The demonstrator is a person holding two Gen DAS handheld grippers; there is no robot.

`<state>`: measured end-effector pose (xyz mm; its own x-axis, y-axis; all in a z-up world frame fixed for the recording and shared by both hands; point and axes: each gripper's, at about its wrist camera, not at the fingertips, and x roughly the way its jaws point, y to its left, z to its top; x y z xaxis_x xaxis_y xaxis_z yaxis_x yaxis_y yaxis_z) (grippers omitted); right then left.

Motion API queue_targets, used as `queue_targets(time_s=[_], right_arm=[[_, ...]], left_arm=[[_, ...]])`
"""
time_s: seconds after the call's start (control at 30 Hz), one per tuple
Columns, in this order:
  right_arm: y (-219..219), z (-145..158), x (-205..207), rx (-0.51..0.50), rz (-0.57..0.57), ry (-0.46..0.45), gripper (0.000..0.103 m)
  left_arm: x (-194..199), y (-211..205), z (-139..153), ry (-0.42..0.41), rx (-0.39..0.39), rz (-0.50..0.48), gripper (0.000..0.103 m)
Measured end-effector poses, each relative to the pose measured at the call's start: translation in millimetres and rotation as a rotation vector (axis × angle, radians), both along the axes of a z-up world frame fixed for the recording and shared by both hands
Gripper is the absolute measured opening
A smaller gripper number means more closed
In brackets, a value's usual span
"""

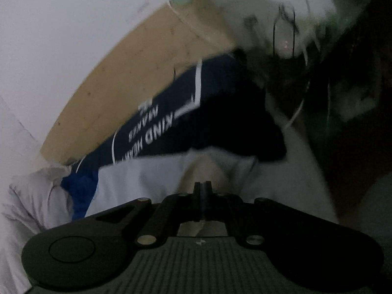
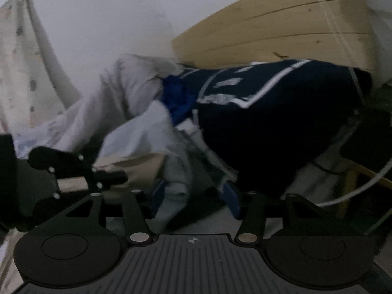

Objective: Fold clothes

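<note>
On the left, my left gripper [image 1: 202, 188] has its jaws pressed together; the pictures are too blurred to show whether any cloth is pinched between them, though pale grey-white fabric [image 1: 147, 178] lies right against the tips. In my right wrist view that same gripper shows at the left edge, near a tan stretch of cloth.

In the middle, the pale garment [image 2: 105, 112] runs from the far left toward me in loose, rumpled swells. Beside it a scrap of bright blue cloth [image 2: 177, 103] bunches up where it meets the navy shirt with white lettering [image 2: 269, 112], which lies draped and uneven toward the right, in front of the wooden board [image 2: 281, 24].

My right gripper [image 2: 193, 196] stands spread wide, its blue pads either side of a hanging fold of the pale cloth, gripping nothing that I can see.

I judge no piece here lies flat or squared into a neat fold; whatever stage this is, the clothes in view are a heap, so folding remains.
</note>
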<state>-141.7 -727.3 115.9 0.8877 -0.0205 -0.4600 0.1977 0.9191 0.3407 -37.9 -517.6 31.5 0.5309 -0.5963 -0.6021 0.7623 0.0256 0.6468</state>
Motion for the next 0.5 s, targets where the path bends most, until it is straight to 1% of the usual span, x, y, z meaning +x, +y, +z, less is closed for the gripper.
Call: queue_targets(time_s=[0.17, 0.2, 0.23, 0.3, 0.33, 0.43, 0.47, 0.5], right_arm=[[11, -9, 32, -0.003, 0.117, -0.014, 0.062], [13, -12, 41, 0.001, 0.137, -0.015, 0.061], [14, -16, 50, 0.009, 0.149, -0.017, 0.056], [13, -24, 70, 0.024, 0.16, -0.016, 0.052], [13, -26, 77, 0.02, 0.158, -0.015, 0.048], [12, -24, 97, -0.031, 0.155, -0.021, 0.047], [10, -23, 104, -0.043, 0.158, -0.019, 0.047], [9, -22, 109, -0.05, 0.17, -0.014, 0.046]], left_arm=[[-5, 12, 14, 0.035, -0.055, -0.002, 0.002], [-6, 14, 17, 0.042, -0.066, -0.002, 0.004], [-6, 16, 19, 0.049, -0.075, 0.001, 0.005], [-8, 21, 17, 0.055, -0.08, 0.021, 0.008], [-10, 24, 15, 0.046, -0.08, 0.026, 0.009], [-16, 32, 9, 0.02, -0.083, 0.035, 0.012], [-17, 34, 9, 0.019, -0.089, 0.041, 0.016], [-18, 36, 8, 0.019, -0.095, 0.048, 0.028]])
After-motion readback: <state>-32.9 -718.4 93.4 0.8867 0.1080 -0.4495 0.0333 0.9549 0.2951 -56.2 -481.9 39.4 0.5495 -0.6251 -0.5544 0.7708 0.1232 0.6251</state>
